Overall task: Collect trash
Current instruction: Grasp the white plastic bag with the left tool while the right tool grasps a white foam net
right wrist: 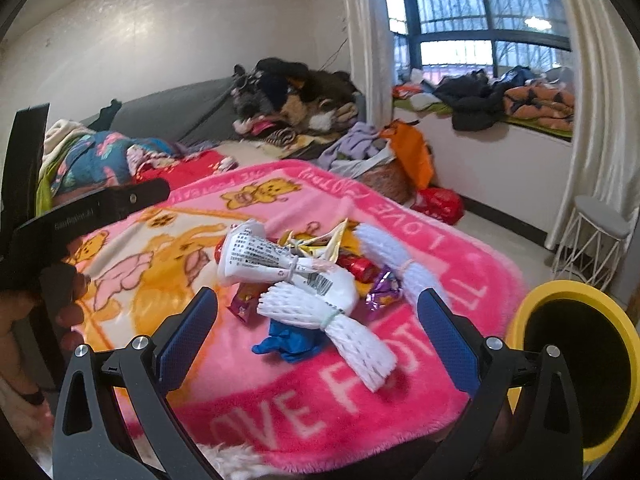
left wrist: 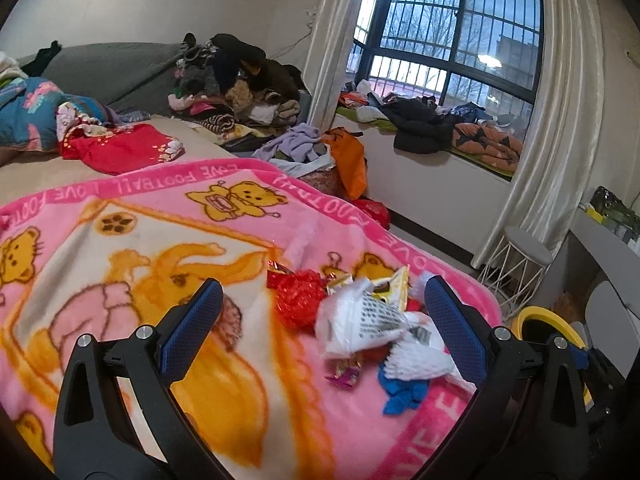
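I have both tools hanging over the bed with jaws spread wide and nothing in them: my left gripper (left wrist: 324, 308) and my right gripper (right wrist: 318, 316) each frame the trash pile (right wrist: 304, 276), which lies heaped on the pink blanket (right wrist: 460, 276) near its corner, with the yellow bin (right wrist: 576, 368) just off the bed edge to the right. The biggest risk, as I judge it, is the blanket itself: its plush pile could snag a pad or get pinched along with a wrapper, dragging the whole heap. Next, the bin sits below and beside the bed, so anything light could flutter past its rim onto the floor. The white foam nets (right wrist: 352, 332) look springy and may squirt out of a loose pinch; the blue scrap (right wrist: 288, 340) is partly under one of them, and the small foil wrappers (right wrist: 380, 292) are slippery and overlapping, so I might lift two and drop one. Readable writing: the blanket border says "LOVE FOOTBALL"; the left tool's arm, seen from the right wrist, carries white lettering too blurred to read; the white packet (right wrist: 260, 256) carries fine print and a barcode too small to read.
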